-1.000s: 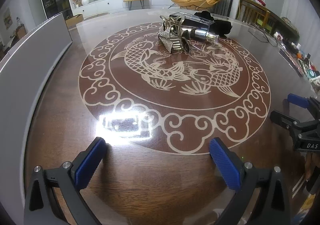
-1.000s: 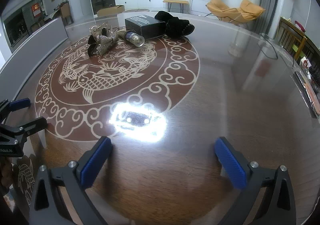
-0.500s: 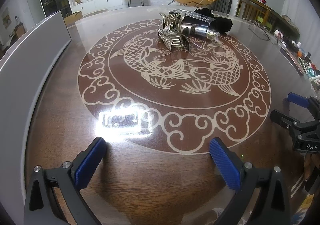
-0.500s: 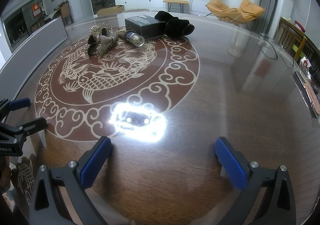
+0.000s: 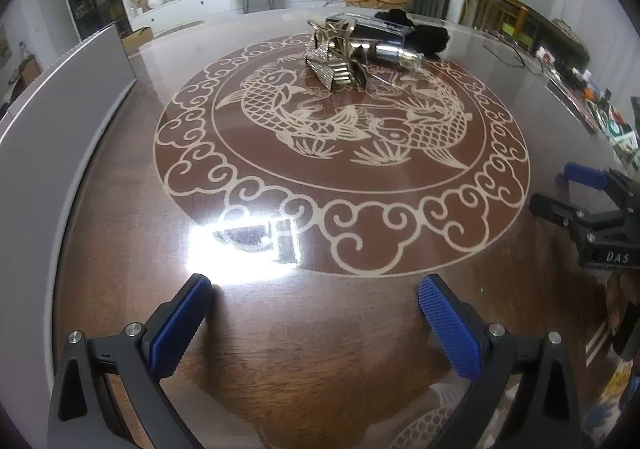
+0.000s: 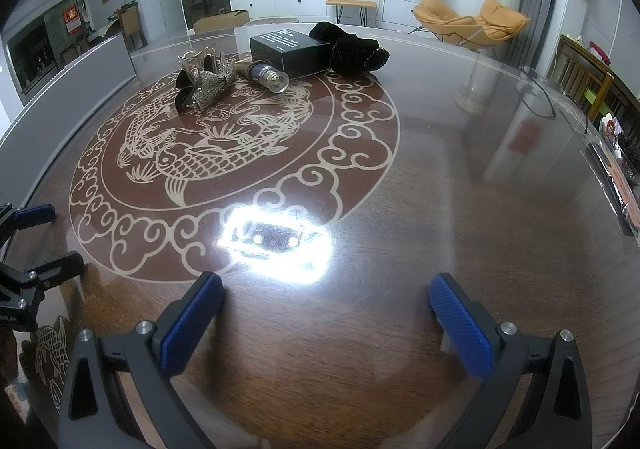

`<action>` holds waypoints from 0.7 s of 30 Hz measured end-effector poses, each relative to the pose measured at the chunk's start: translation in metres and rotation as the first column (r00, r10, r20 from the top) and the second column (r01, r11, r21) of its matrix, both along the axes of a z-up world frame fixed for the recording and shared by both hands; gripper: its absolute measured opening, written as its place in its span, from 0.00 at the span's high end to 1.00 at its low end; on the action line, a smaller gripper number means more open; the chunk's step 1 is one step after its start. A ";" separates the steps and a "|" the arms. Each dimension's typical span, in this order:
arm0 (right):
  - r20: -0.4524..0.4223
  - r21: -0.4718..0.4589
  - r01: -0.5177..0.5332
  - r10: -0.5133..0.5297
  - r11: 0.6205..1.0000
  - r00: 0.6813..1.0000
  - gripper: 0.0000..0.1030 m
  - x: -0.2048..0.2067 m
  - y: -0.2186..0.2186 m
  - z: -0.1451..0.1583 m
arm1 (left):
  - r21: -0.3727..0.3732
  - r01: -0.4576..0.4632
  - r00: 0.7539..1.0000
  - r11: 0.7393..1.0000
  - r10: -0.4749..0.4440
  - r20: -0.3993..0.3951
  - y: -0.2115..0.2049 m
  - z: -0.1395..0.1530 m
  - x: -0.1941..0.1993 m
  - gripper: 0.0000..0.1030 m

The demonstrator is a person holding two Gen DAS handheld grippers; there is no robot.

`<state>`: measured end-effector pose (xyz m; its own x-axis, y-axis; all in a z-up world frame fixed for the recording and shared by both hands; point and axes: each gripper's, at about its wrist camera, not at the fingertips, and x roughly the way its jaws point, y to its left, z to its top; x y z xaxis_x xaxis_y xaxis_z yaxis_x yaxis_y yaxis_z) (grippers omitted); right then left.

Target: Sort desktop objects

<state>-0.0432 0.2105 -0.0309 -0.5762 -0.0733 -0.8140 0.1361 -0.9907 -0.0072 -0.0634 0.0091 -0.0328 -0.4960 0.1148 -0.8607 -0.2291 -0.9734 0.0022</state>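
With both the left gripper (image 5: 310,323) and right gripper (image 6: 326,323) spread empty, well short of the far heap, shoes (image 6: 204,87), bottle (image 6: 268,77), box (image 6: 290,49) and pouch (image 6: 356,51) touch, so a careless grab risks rolling the bottle.

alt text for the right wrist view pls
The open right tool hovers empty over a glossy round table inlaid with a fish motif. At the far side sit a glittery shoe, a bottle on its side, a black box and a black pouch. The left tool shows at the left edge.
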 end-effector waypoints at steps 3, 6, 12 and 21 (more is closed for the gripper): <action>0.000 0.000 0.000 0.000 1.000 1.000 0.00 0.000 0.000 0.000 | -0.005 0.007 1.000 1.000 -0.006 0.022 0.001 0.001 -0.003 0.00; 0.000 0.000 0.000 0.000 1.000 1.000 0.00 0.000 0.000 0.000 | -0.007 0.022 0.999 1.000 -0.021 0.033 0.000 0.001 -0.007 0.00; 0.000 0.000 0.000 0.000 1.000 1.000 0.00 0.000 0.000 0.000 | -0.005 -0.018 0.999 1.000 0.019 0.030 -0.019 0.001 -0.040 0.00; 0.000 0.000 0.000 0.000 1.000 1.000 0.00 0.000 0.000 0.000 | -0.009 0.042 0.998 0.999 -0.041 0.047 -0.020 0.001 -0.112 0.00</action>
